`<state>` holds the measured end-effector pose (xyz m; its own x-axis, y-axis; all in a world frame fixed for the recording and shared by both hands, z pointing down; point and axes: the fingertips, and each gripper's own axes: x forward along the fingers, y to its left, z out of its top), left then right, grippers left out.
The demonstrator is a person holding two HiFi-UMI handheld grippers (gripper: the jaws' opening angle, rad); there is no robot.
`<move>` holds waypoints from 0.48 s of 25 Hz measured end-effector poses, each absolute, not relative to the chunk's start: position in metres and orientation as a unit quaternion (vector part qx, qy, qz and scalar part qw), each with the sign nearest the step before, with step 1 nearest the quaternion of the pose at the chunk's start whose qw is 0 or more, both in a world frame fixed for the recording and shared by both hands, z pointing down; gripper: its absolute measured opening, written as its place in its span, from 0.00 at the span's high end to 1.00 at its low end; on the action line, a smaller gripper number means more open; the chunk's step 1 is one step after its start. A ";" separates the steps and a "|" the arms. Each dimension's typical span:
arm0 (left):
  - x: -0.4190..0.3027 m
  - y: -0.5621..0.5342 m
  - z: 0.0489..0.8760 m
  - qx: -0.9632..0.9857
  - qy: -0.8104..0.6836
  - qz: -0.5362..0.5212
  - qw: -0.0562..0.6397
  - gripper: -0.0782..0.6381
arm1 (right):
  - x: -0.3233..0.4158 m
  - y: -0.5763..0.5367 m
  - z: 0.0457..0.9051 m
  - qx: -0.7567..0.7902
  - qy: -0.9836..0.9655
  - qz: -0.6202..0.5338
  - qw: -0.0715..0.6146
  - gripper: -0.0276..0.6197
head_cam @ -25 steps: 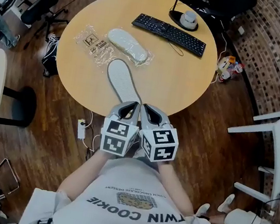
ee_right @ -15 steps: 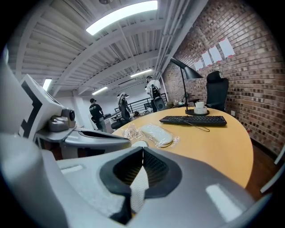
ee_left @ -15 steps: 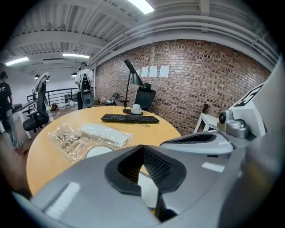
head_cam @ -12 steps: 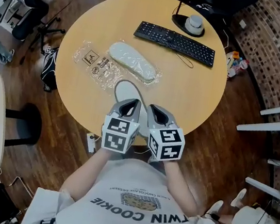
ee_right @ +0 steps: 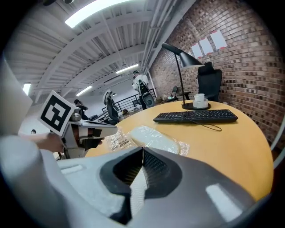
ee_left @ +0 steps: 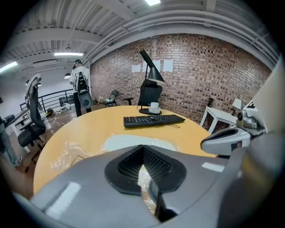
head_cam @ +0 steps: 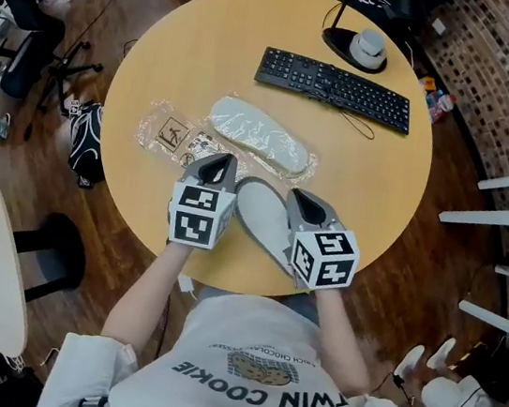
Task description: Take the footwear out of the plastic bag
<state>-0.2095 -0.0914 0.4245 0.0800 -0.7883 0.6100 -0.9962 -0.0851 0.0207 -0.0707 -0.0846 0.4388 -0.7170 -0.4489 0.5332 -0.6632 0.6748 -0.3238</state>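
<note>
- Left gripper (head_cam: 219,164), jaws clenched, over the near edge of the plastic bag (head_cam: 164,133).
- Right gripper (head_cam: 297,199), jaws clenched, over the loose slipper (head_cam: 261,220).
- Bagged slipper (head_cam: 257,135) lies just beyond.

Crinkly, glossy clear plastic on the bag (head_cam: 172,134); my slipper (head_cam: 264,218) looks matt woven cloth; table (head_cam: 369,196) is smooth, lightly shiny wood.

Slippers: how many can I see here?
2. One slipper lies inside the plastic bag on the table; the loose slipper, at the near edge, is pinched by the right gripper. None looks hidden.
</note>
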 end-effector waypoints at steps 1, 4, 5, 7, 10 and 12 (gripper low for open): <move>-0.223 -0.100 0.427 0.700 -0.635 0.238 0.223 0.88 | -0.072 -0.090 0.442 0.320 -0.885 0.262 0.213 0.95; -0.260 -0.124 0.438 0.701 -0.627 0.259 0.220 0.88 | -0.075 -0.101 0.452 0.338 -0.869 0.280 0.227 0.95; -0.269 -0.130 0.444 0.701 -0.623 0.269 0.219 0.88 | -0.075 -0.103 0.456 0.343 -0.864 0.285 0.232 0.95; -0.283 -0.141 0.458 0.703 -0.612 0.286 0.220 0.88 | -0.071 -0.108 0.463 0.354 -0.856 0.293 0.237 0.95; -0.298 -0.157 0.481 0.704 -0.601 0.304 0.227 0.88 | -0.065 -0.118 0.472 0.368 -0.845 0.312 0.232 0.95; -0.308 -0.167 0.491 0.700 -0.594 0.326 0.224 0.88 | -0.062 -0.122 0.477 0.375 -0.838 0.327 0.226 0.95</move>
<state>-0.3083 -0.1670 0.4914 0.0814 -0.6856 0.7234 -0.9782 -0.1940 -0.0737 -0.0615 -0.1217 0.4766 -0.6168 -0.4810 0.6230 -0.7758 0.5052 -0.3780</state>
